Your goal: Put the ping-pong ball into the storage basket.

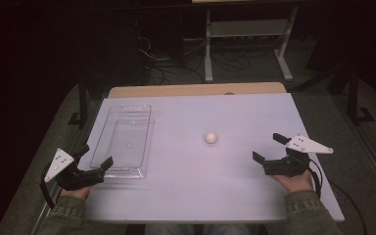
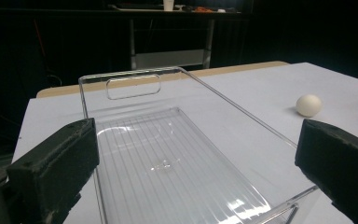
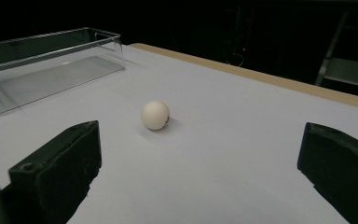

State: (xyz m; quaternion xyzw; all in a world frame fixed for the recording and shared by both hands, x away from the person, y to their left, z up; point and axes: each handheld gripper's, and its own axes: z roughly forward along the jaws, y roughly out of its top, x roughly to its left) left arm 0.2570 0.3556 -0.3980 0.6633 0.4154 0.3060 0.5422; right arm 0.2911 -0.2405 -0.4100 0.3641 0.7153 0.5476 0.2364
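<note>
A small white ball (image 1: 210, 138) rests near the middle of the white table (image 1: 215, 186). A clear plastic tray (image 1: 122, 142) lies empty on the table's left side. My left gripper (image 1: 95, 157) hovers at the tray's near left corner, jaws wide open with nothing between them. In the left gripper view the tray (image 2: 168, 154) stretches ahead between the jaws and the ball (image 2: 308, 105) sits off to the right. My right gripper (image 1: 269, 148) is open near the right edge. Its own view has the ball (image 3: 155, 115) ahead, apart from the jaws, and the tray (image 3: 46, 65) at the far left.
A strip of wooden tabletop (image 1: 196, 90) shows beyond the white sheet's far edge. A white metal desk frame (image 1: 247, 41) and tangled cables (image 1: 176, 63) stand on the dark floor behind the table. The person's sleeves (image 1: 308, 210) enter from the bottom.
</note>
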